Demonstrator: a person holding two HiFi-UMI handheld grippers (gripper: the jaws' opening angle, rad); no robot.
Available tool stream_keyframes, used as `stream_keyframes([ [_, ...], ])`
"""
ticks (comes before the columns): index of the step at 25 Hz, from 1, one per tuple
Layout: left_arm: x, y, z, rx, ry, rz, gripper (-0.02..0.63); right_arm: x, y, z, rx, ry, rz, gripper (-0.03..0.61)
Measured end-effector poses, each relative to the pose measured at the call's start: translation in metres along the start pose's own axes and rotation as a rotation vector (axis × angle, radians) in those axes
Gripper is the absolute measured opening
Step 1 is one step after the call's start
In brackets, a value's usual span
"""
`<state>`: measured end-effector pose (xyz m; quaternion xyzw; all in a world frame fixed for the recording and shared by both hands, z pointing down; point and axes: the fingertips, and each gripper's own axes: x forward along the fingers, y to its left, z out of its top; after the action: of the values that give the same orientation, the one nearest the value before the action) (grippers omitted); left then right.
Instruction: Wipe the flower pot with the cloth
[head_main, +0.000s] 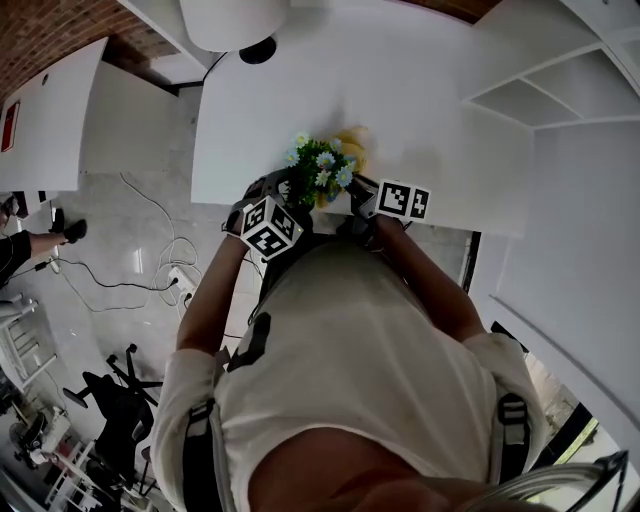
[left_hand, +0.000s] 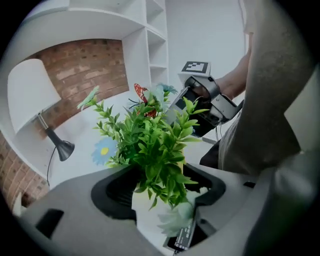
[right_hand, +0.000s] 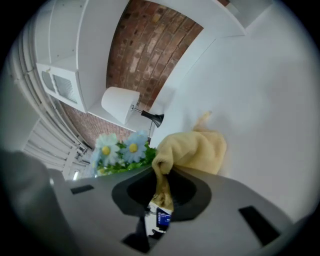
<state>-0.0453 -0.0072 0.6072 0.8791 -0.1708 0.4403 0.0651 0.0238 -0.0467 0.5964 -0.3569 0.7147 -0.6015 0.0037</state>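
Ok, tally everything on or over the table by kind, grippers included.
pot, with plant: 1
cloth: 1
lamp: 1
grippers: 2, left gripper around the pot, right gripper holding the cloth
Total: 5

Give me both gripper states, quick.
Left gripper: closed on the white flower pot.
Right gripper: closed on the yellow cloth.
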Motion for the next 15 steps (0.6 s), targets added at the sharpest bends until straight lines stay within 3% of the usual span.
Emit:
stream_keyframes([
  [4,0.001,-0.008,0.008,-0.162,-0.057,-0.018,0.295,-0.003,0.02,0.007,-0.023,-0.011,0.056,0.06],
  [6,0.001,-0.015,0.014,-0.259,-0.091,-0.039,0.295,-0.002,0.013,0.001,-0.007,-0.003,0.037,0.06],
  [8,0.001,-0.022,0.014,-0.302,-0.1,-0.066,0.295,-0.001,0.001,-0.007,0.018,0.009,-0.001,0.061],
  [15,-0.037,-0.015,0.017,-0.172,-0.106,-0.073,0.302,0.009,-0.024,-0.027,-0.038,0.077,-0.103,0.06],
])
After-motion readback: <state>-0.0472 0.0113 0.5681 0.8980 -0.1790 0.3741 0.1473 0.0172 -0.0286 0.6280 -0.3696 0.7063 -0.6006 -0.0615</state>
